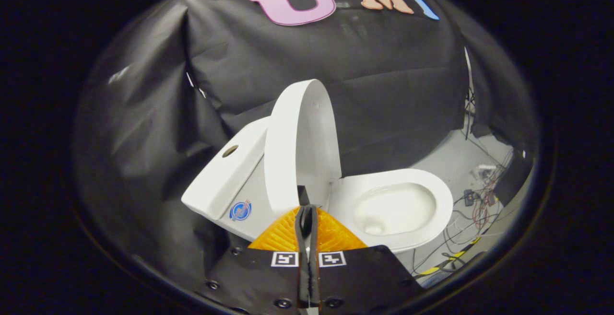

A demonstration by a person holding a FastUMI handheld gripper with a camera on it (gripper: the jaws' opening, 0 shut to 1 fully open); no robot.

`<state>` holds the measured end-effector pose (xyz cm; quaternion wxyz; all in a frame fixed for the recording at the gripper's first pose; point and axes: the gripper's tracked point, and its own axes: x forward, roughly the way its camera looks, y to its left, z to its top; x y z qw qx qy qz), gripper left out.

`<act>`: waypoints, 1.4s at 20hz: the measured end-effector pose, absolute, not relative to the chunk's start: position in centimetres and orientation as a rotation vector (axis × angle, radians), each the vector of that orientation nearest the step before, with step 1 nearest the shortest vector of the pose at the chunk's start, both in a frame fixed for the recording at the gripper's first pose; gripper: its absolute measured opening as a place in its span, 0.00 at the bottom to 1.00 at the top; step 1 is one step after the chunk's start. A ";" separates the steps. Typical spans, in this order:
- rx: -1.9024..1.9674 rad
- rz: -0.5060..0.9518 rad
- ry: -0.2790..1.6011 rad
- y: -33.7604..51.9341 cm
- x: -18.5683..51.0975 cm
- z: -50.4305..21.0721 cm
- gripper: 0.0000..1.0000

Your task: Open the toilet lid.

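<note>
A white toilet stands ahead, seen at a tilt. Its lid (297,147) is raised upright and leans back toward the tank (225,171). The seat ring (431,180) and the open bowl (393,207) lie bare to the right of the lid. My gripper (306,209) is shut, its two fingers pressed together with nothing visible between them. The tips sit just in front of the lid's lower edge, near the hinge. I cannot tell whether they touch the lid.
Black cloth walls close in behind and to the left of the toilet. On the pale floor (455,161) to the right lie loose cables and small devices (475,200).
</note>
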<state>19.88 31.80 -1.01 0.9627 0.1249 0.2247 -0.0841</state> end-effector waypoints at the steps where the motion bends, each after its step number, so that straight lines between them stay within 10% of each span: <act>1: 0.259 -0.173 0.458 32.1 20.1 -0.9 0.01; 28: -0.099 -0.163 0.283 40.6 24.6 -0.2 0.01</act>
